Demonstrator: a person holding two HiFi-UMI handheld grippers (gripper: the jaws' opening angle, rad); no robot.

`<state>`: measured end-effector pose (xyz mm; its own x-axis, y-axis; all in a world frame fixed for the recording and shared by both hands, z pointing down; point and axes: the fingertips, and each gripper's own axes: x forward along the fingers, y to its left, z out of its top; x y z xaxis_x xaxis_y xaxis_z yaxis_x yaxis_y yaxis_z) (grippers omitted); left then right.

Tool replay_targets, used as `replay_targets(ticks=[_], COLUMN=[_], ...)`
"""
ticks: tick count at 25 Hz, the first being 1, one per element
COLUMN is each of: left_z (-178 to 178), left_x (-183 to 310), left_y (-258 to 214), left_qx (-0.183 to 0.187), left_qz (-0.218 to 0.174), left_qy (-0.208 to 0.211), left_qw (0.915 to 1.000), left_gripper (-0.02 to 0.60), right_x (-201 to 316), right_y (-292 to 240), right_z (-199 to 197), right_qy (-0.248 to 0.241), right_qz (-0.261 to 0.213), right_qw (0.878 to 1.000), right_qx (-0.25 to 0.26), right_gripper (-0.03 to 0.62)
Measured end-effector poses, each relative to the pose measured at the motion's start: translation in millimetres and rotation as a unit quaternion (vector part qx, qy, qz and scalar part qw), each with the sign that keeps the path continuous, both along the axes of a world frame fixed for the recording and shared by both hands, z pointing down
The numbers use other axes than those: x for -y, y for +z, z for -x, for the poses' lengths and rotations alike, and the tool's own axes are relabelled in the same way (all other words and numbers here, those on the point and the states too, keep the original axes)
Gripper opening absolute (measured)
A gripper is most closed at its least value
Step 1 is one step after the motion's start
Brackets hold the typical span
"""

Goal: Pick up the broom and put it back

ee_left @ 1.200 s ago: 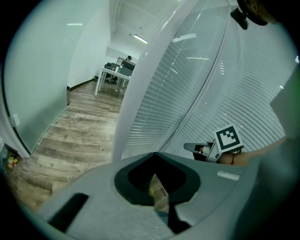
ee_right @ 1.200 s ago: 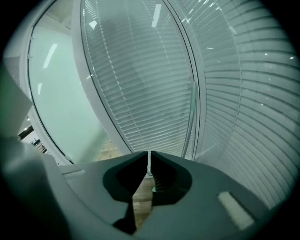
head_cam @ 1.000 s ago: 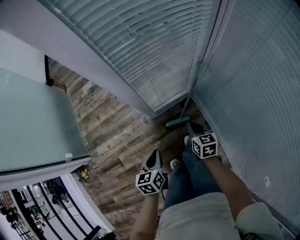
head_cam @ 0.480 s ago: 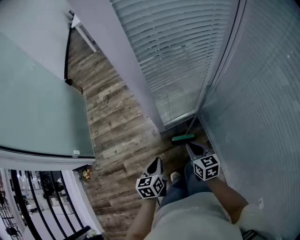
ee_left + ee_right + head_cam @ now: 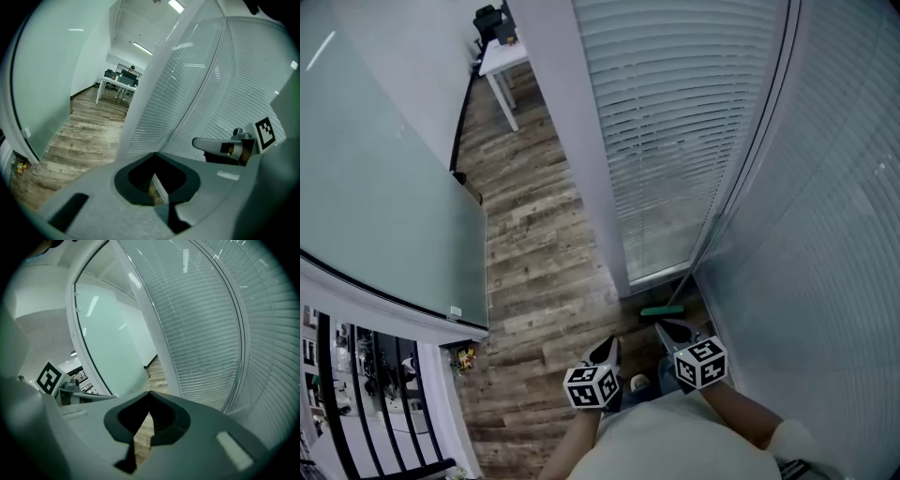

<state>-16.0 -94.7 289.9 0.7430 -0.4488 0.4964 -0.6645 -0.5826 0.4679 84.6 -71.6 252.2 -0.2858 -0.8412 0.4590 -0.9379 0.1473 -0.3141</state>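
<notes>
The broom stands in the corner where two blind-covered windows meet; its green head (image 5: pixel 661 310) rests on the wood floor and its thin handle (image 5: pixel 705 246) leans up along the corner. My right gripper (image 5: pixel 662 327) hangs just in front of the head, jaws shut with nothing between them. My left gripper (image 5: pixel 609 343) is further left over the floor, also shut and empty. In the left gripper view the tips (image 5: pixel 153 153) meet and the right gripper (image 5: pixel 208 145) shows at the right. In the right gripper view the tips (image 5: pixel 149 393) meet as well. Neither gripper view shows the broom.
A frosted glass partition (image 5: pixel 384 187) runs along the left and a white pillar (image 5: pixel 572 141) stands between it and the blinds (image 5: pixel 684 122). A white desk (image 5: pixel 502 58) is far down the floor. A small colourful object (image 5: pixel 467 356) lies by the partition's foot. My shoe (image 5: pixel 639 382) is below.
Both grippers have risen and sit lower in the head view, which has swung up to show more of the room. The broom has stayed in its corner.
</notes>
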Motion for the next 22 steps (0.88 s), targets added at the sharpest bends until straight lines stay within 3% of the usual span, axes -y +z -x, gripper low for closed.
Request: replay_targets(ticks=[13, 22], left_z=[15.5, 20.2], left_x=[10.5, 16.4], left_y=[-37.7, -39.2], left_qx=[-0.008, -0.011], left_qz=[-0.019, -0.035], left_qy=[-0.009, -0.010], left_qw=[0.9997, 0.9993], left_gripper=[0.005, 0.005], right_x=[8.9, 14.8], right_y=[-44.6, -41.4], right_z=[30.6, 40.8], right_qy=[-0.059, -0.074], right_qz=[-0.034, -0.043], right_qw=[0.998, 0.996], right_qx=[-0.016, -0.011], right_gripper=[0.005, 0.005])
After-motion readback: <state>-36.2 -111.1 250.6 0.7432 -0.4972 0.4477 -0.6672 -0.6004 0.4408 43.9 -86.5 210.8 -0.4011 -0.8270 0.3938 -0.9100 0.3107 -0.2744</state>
